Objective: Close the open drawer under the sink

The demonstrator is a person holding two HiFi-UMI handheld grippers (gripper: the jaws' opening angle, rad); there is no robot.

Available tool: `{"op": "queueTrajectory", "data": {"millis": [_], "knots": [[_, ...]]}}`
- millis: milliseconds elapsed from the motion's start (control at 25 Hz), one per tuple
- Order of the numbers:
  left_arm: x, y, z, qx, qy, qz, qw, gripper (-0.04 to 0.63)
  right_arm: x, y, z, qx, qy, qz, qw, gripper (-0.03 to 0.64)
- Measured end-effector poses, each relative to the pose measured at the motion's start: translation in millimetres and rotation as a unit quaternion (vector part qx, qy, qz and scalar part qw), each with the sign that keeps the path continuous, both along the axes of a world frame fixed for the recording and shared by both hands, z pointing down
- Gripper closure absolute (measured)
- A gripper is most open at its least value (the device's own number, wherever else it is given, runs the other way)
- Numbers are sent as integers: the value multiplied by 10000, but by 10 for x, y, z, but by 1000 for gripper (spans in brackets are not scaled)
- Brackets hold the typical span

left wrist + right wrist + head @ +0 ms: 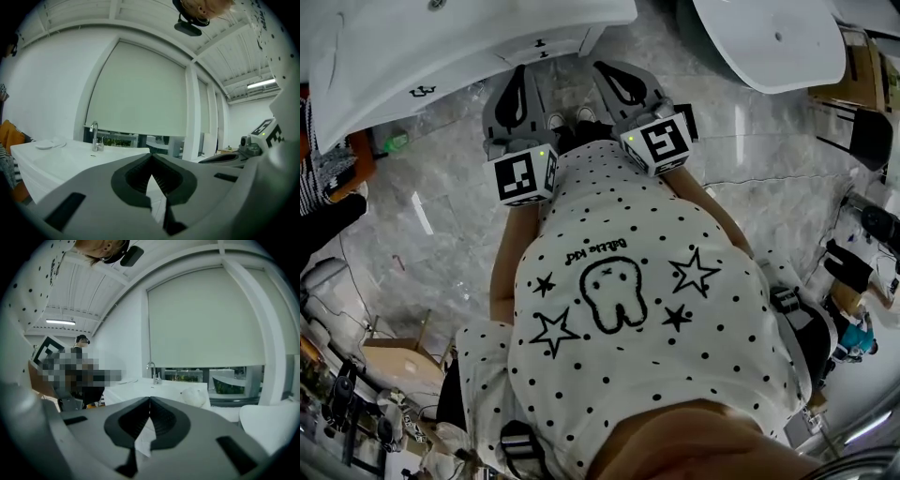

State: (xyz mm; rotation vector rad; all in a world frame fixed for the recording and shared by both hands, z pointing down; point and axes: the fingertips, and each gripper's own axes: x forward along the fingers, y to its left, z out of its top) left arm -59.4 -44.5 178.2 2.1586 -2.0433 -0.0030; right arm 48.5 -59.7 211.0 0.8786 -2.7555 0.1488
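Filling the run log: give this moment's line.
grey left gripper: shut, empty | grey right gripper: shut, empty | white sink cabinet: untouched

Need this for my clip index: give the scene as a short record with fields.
Left gripper: shut, nothing between the jaws, touching nothing
Right gripper: shut, nothing between the jaws, held beside the left
Sink counter: white, faucet at its far edge
Drawer fronts: white with dark handles; open or closed unclear from above
Floor: grey marble
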Motion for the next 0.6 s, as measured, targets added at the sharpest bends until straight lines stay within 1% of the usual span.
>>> {"op": "queueTrajectory", "data": {"millis": [320, 480, 600], "knots": [[276, 182, 181, -208, 74, 40, 9997, 592, 125, 71, 25, 64, 10, -272, 9996, 603], [416, 224, 306, -349, 67, 110, 9993, 592, 160, 92, 82, -37, -108, -446, 9989, 603], [464, 228, 331, -401, 187, 53, 9990, 592, 192, 110, 88, -66, -105, -520, 9986, 603]]}}
